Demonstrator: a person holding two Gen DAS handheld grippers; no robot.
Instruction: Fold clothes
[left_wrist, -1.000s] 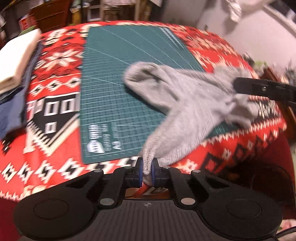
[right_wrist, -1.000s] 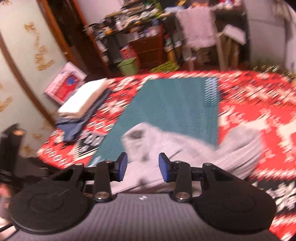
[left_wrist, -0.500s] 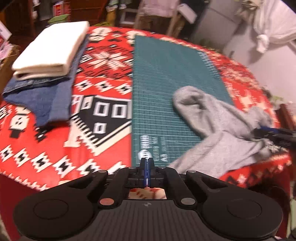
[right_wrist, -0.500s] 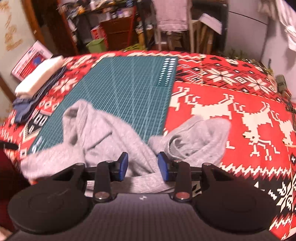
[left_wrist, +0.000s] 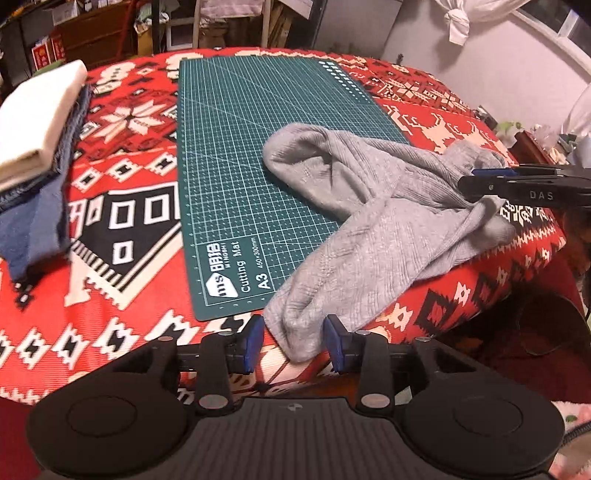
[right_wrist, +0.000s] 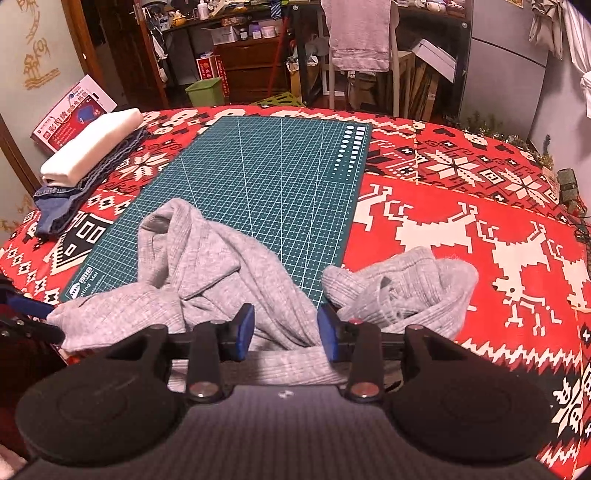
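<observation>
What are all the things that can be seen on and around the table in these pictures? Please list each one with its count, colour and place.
grey garment: one, grey ribbed knit, crumpled over the near right part of the mat and the cloth, one end hanging at the table edge
cutting mat: one, dark green with a white grid, middle of the table
tablecloth: one, red with white and black patterns, covers the table
folded stack: one pile, cream piece on top of blue denim, far left of the table
printed box: one, red and white, behind the stack
green bin: one, on the floor beyond the table
left gripper: fingers open, garment end between them
right gripper: fingers open over the garment
</observation>
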